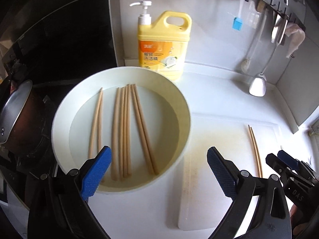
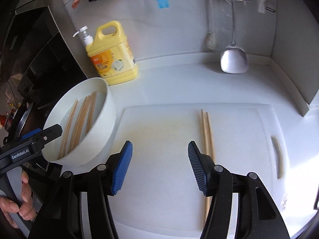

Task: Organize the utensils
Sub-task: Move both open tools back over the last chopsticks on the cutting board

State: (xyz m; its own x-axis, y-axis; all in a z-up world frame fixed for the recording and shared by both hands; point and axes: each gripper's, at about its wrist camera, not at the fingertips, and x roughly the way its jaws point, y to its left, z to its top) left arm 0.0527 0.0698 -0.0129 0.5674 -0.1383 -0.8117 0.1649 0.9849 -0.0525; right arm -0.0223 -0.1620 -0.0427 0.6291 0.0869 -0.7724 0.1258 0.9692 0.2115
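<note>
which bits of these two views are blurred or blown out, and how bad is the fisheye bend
Left wrist view: bowl rim smeared by motion, chopsticks in bowl soft, counter washed out, dark stove corner, edges curve strongly. Right wrist view: pair on the cutting board blurs near the open right gripper, white board glares, walls bow.

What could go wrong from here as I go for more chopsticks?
The wooden chopsticks lie bunched side by side in the round white bowl, so the open left gripper may catch several or tip the bowl. The pair of chopsticks on the white cutting board could roll if nudged.
</note>
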